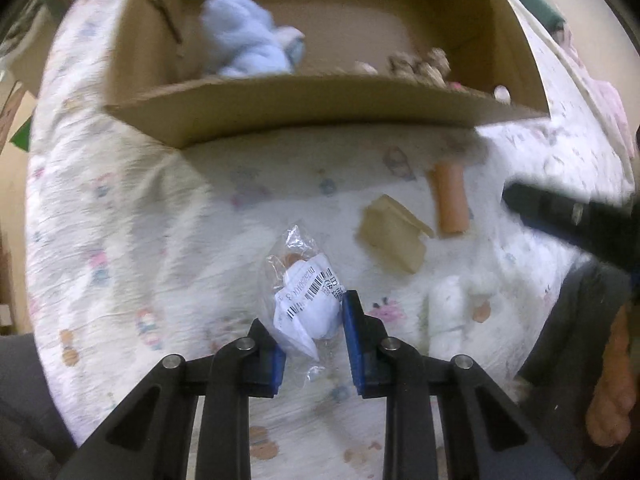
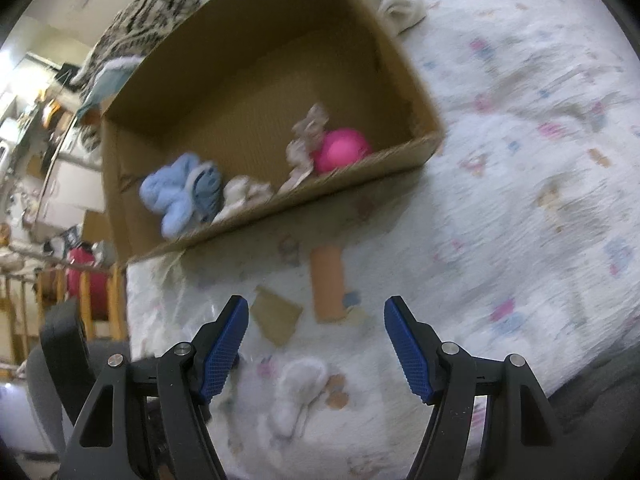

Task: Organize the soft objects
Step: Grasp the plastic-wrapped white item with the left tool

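L gripper (image 1: 314, 344): fingers narrow, blue pads either side of clear plastic bag (image 1: 306, 304) w/ white soft item + barcode label inside. R pad touching bag edge; L pad contact unclear, so firm grip not confirmed. Bag lying on patterned bedsheet (image 1: 120, 220), near side of cardboard box (image 1: 320, 112).

R gripper (image 2: 316, 344): fingers wide, nothing between pads, touching nothing. Poised above white fluffy item (image 2: 296, 392) on sheet.

Also on sheet betw. grippers and box: orange cylinder (image 1: 450, 200), tan block (image 1: 394, 236).

In box: light blue plush (image 2: 180, 192), pink ball (image 2: 340, 150), grey-beige plush (image 2: 308, 136) just beside ball, whitish soft item (image 2: 244, 194) next to blue plush.
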The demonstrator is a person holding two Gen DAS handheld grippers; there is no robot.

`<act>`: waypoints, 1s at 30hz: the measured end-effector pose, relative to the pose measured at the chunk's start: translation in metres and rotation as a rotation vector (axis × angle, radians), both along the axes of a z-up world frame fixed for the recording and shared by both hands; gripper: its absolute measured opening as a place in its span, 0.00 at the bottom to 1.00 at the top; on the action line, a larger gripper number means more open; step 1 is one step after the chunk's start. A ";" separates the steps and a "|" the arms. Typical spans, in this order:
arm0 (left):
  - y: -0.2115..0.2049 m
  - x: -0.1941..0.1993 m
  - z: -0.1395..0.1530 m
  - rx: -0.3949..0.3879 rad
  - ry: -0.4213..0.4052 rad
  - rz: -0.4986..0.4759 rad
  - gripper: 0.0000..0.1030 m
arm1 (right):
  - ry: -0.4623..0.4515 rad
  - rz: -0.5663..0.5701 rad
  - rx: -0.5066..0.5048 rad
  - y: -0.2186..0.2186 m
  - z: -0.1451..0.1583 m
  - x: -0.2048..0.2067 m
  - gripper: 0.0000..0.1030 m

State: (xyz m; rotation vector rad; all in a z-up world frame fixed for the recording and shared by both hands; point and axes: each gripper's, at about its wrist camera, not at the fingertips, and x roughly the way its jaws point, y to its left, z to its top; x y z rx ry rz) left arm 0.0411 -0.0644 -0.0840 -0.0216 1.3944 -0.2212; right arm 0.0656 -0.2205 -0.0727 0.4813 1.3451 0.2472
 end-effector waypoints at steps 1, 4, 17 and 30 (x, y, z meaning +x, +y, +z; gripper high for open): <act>0.004 0.000 0.002 0.002 -0.006 0.015 0.22 | 0.022 0.034 0.005 0.006 -0.003 -0.001 0.72; 0.015 -0.002 0.013 0.020 -0.033 0.057 0.22 | 0.082 0.122 -0.009 0.025 -0.015 -0.005 0.72; 0.042 0.008 0.024 0.028 -0.101 0.111 0.22 | 0.142 0.265 -0.165 0.055 -0.038 -0.009 0.36; 0.043 0.007 0.034 0.050 -0.152 0.122 0.22 | -0.062 0.180 -0.133 0.051 0.004 -0.006 0.32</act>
